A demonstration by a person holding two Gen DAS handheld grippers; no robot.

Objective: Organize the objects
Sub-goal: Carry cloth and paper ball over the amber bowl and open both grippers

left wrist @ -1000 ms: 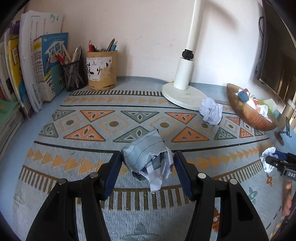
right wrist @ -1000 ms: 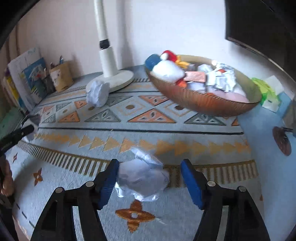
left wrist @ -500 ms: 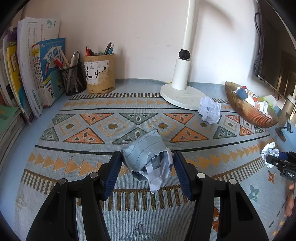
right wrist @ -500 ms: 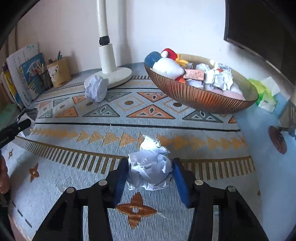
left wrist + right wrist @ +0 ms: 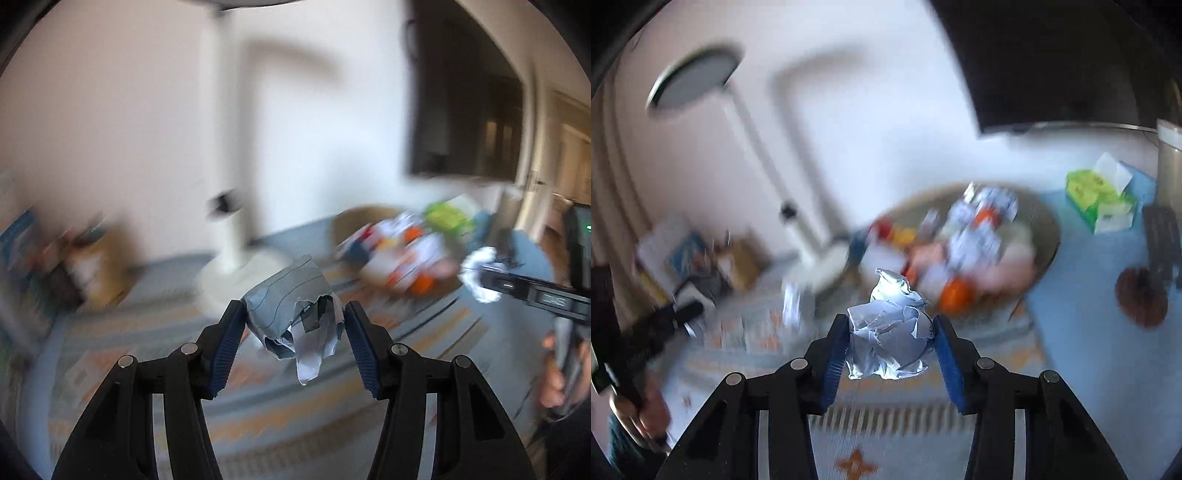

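Note:
My left gripper [image 5: 293, 309] is shut on a crumpled ball of grey lined paper [image 5: 280, 302], held in the air above the patterned mat [image 5: 258, 435]. My right gripper [image 5: 892, 325] is shut on a crumpled ball of white paper [image 5: 886, 332], also lifted off the mat. Beyond both grippers lies the brown ribbed bowl [image 5: 1047, 229], full of paper balls and small coloured things, all blurred. In the left wrist view the right gripper [image 5: 480, 280] shows at the right edge with its white paper [image 5: 478, 264]. A third paper ball [image 5: 794, 302] lies on the mat near the lamp.
A white desk lamp [image 5: 232, 236] stands at the back, its head [image 5: 694, 77] high up. A dark monitor [image 5: 1052, 55] hangs at the right. A green tissue box [image 5: 1100, 199] sits right of the bowl. Pen holders [image 5: 96, 266] and books stand at the left.
Both grippers have risen off the mat with their paper balls and swung towards the bowl. The right gripper closed on the white paper during the last second. Both views are now blurred.

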